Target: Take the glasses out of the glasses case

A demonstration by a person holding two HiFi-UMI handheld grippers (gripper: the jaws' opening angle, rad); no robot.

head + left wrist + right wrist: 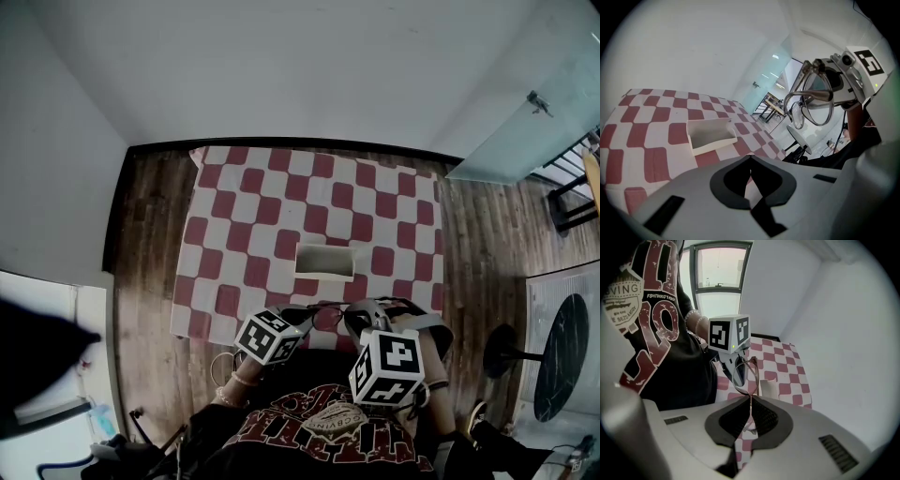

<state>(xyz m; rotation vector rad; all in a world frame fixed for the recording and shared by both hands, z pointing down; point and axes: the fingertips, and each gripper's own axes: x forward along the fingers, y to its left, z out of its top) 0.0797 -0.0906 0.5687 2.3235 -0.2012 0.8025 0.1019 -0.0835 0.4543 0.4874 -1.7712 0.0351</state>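
The right hand-held gripper (750, 397) clamps the thin wire-framed glasses (739, 374); the left hand-held gripper (750, 157) is closed, empty.

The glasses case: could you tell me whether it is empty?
Empty: the glasses case shows a bare inside, and the right tongs hold the glasses.

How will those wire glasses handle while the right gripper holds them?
Probably light and springy: the glasses have a thin wire frame. Likely easy to bend, and they may pivot, since the right gripper pinches only one thin part.
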